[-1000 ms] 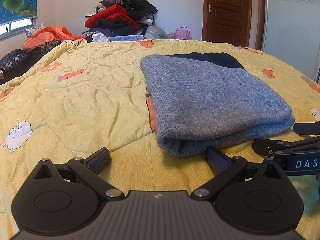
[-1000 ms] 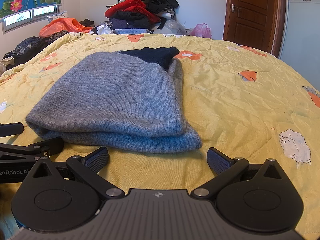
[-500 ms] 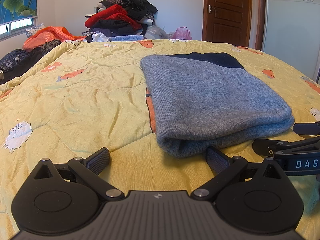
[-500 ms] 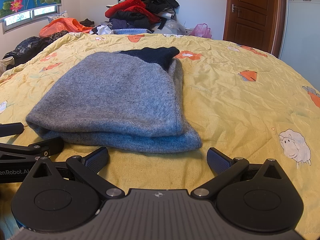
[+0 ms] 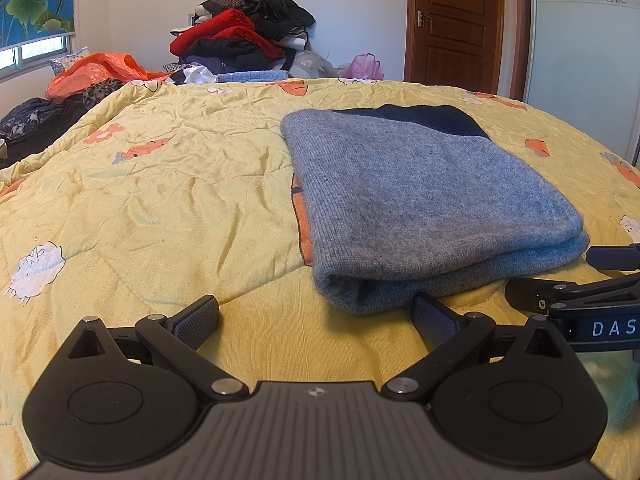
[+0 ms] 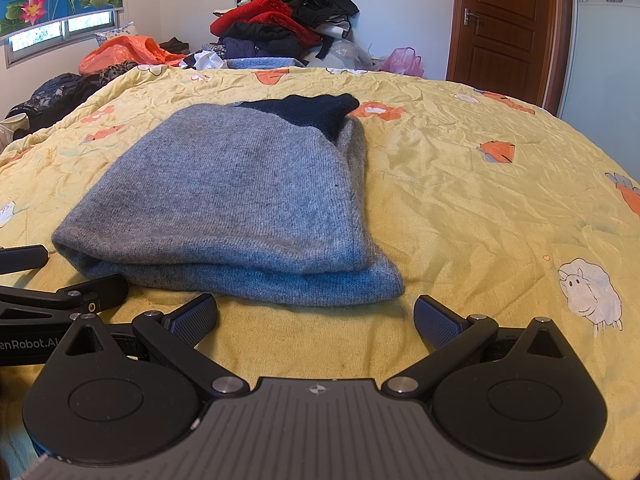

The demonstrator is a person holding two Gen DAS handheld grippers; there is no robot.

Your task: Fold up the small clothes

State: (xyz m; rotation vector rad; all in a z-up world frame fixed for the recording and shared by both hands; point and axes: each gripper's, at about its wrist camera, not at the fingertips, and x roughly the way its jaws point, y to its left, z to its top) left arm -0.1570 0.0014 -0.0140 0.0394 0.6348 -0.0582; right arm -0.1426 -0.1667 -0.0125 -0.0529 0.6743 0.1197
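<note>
A grey knit sweater [image 5: 424,200] lies folded on the yellow quilt [image 5: 160,200] of a bed, its fold edge toward the cameras and a dark navy part [image 5: 424,118] showing at its far end. How many layers it holds cannot be made out; two thick lips show along the near edge. In the left wrist view an orange patch [image 5: 298,220] of the quilt's print is half covered by the sweater's left side.

The left gripper [image 5: 316,316] sits low over the quilt with its jaws spread wide and nothing between them; the sweater's near corner lies at about 1 o'clock from it, just beyond the right finger. The right gripper [image 6: 316,314] has its jaws spread wide too, empty, with the sweater's near edge at 11 to 12 o'clock, close to the fingertips but apart from them. Each gripper appears cut off at the other view's edge: the right one at 3 o'clock in the left view, with only the letters "DAS" readable, and the left one at 9 o'clock in the right view.

Beyond the bed, at 12 o'clock, a pile of clothes [image 6: 280,24] in red and black leans on the wall, its items too tangled to tell apart. An orange plastic bag [image 6: 124,52] lies at 10 o'clock, a pink bag [image 6: 402,60] near a brown wooden door [image 6: 500,20] at 1 o'clock
</note>
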